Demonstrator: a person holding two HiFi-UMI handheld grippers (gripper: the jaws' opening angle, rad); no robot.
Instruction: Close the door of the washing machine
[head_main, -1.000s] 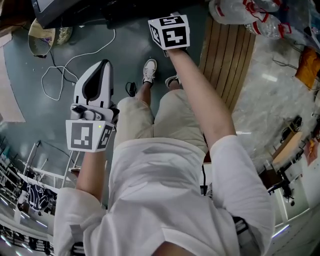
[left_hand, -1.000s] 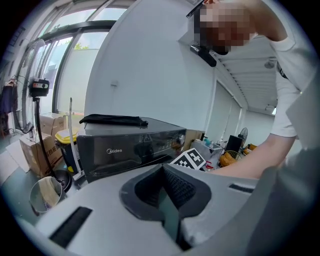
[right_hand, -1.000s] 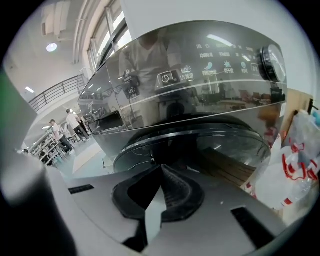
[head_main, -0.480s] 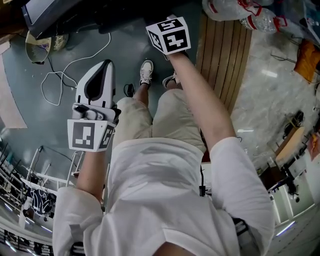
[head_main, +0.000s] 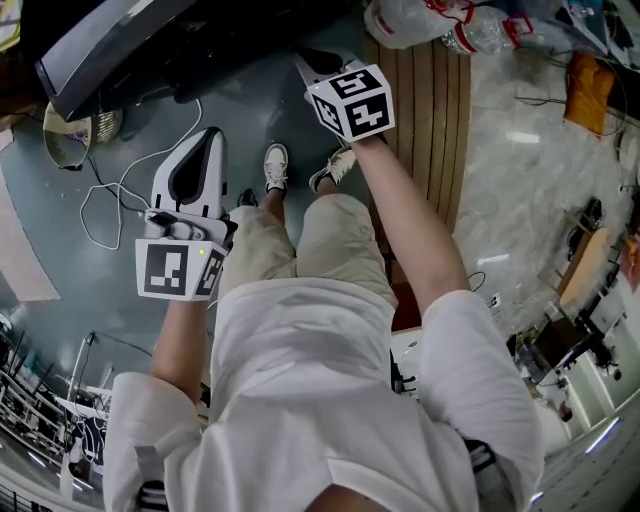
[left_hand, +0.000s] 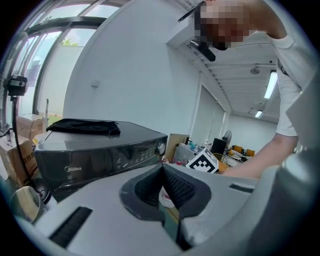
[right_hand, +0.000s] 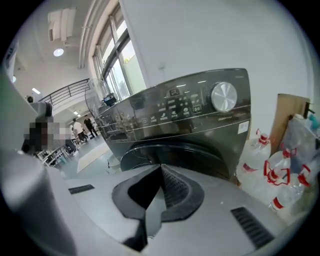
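Note:
The dark grey washing machine fills the right gripper view, with a silver knob on its panel. Its round door shows just past my jaws; I cannot tell whether it is latched. My right gripper is shut on nothing and points at the door. In the head view it reaches toward the machine's top. My left gripper, also shut and holding nothing, hangs further back and sees the machine from the side. A black cloth lies on the machine.
Plastic bottles and bags and a cardboard sheet stand right of the machine. A wooden floor strip runs past the person's feet. A white cable and a basket lie on the floor at left. Cardboard boxes stand left of the machine.
The person has stepped toward the machine, and its dark top now shows larger at the upper left. The right gripper has moved forward and rightward; the left gripper has shifted slightly.

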